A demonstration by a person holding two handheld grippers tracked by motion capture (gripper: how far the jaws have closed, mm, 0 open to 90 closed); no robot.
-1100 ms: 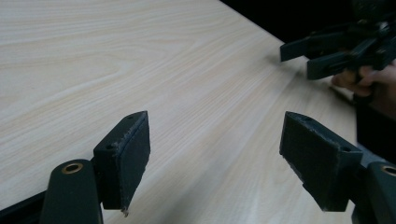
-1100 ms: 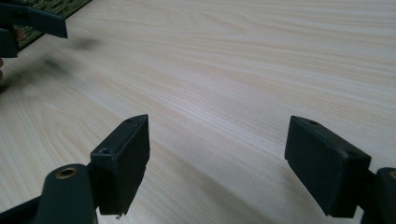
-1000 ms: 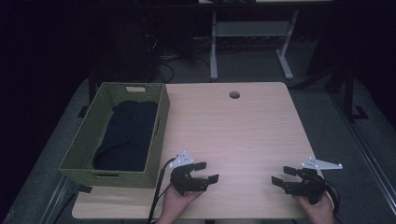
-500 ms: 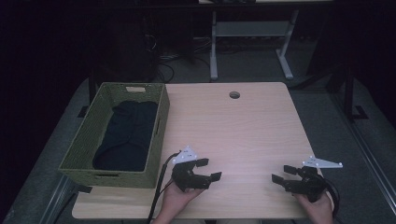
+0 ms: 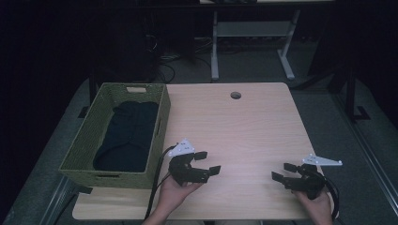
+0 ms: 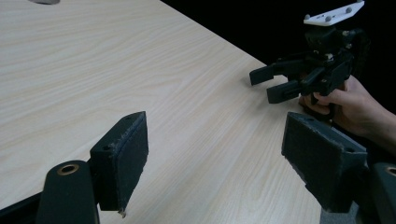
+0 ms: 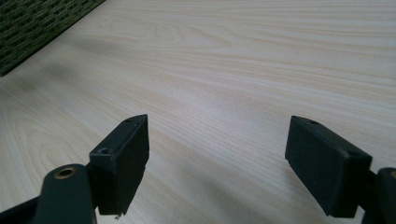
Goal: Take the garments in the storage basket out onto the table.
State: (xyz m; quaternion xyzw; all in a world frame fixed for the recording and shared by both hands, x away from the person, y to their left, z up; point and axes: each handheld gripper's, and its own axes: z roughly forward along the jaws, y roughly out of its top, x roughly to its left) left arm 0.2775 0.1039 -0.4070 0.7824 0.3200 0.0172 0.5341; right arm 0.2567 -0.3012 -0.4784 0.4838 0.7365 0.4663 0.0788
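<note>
Both grippers hover over the near part of a light wooden table (image 5: 244,126). A hand holds my left gripper (image 5: 208,162) beside the basket, jaws wide open, nothing between them. In the left gripper view its jaws (image 6: 219,163) frame bare wood, and farther off the right gripper (image 6: 270,85) faces it, held in a hand (image 6: 348,100). My right gripper (image 5: 283,171) sits near the table's front right corner, open and empty. The right gripper view looks past its spread jaws (image 7: 217,163) across bare tabletop.
A green woven basket (image 5: 87,140) stands along the table's left edge with a dark cloth (image 5: 126,136) lying inside; its wall (image 7: 37,23) shows in the right gripper view. A round cable hole (image 5: 235,95) sits near the far edge. A desk frame (image 5: 248,33) stands beyond the table.
My left gripper has shifted slightly forward, away from the table's front edge. The right gripper has barely moved. Both stay open.
</note>
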